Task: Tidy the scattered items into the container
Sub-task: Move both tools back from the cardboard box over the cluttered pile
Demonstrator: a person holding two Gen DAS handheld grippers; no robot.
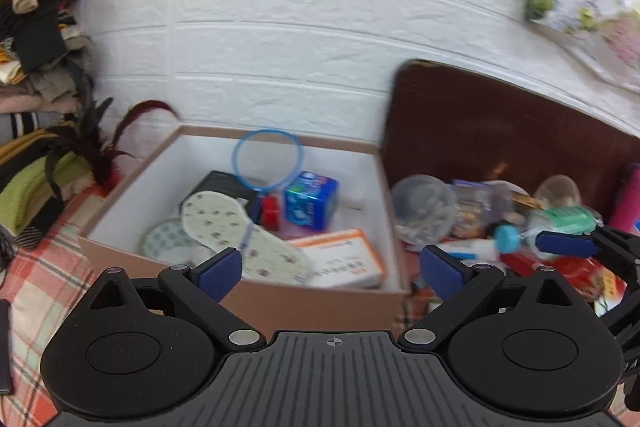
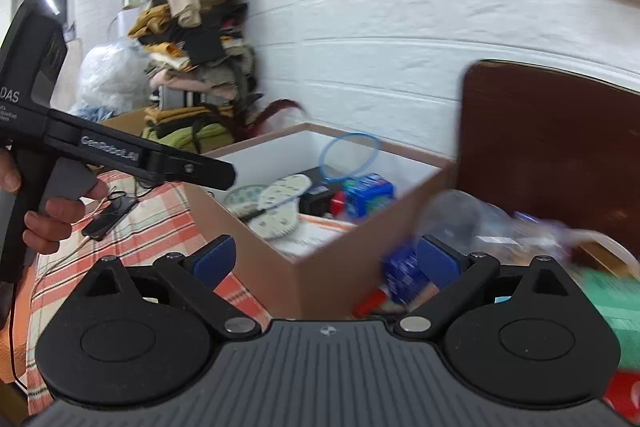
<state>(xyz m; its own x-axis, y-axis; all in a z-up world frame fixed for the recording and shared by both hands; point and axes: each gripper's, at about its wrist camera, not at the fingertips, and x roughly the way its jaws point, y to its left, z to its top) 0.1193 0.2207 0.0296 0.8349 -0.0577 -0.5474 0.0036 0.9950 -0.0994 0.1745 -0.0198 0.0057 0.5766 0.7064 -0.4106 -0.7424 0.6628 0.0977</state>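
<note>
A cardboard box (image 1: 280, 301) with a white inside holds patterned insoles (image 1: 248, 239), a blue ring net (image 1: 267, 163), a blue carton (image 1: 312, 201) and an orange-and-white carton (image 1: 344, 259). My left gripper (image 1: 332, 273) hangs open at the box's near wall with nothing between its pads. To the right of the box lies a heap of loose items: a clear tub (image 1: 424, 207), a teal cap (image 1: 506, 239), a green bottle (image 1: 568, 219). My right gripper (image 2: 325, 261) is open above the box's corner (image 2: 320, 279), and a blue packet (image 2: 402, 277) lies beside its right pad (image 2: 438, 261).
A dark brown board (image 1: 500, 123) stands against the white brick wall behind the heap. A tall stack of clothes (image 1: 36, 67) and a dark feather duster (image 1: 100, 143) crowd the left. The box sits on a plaid cloth (image 2: 152, 239), where a phone with a cable (image 2: 108, 219) lies.
</note>
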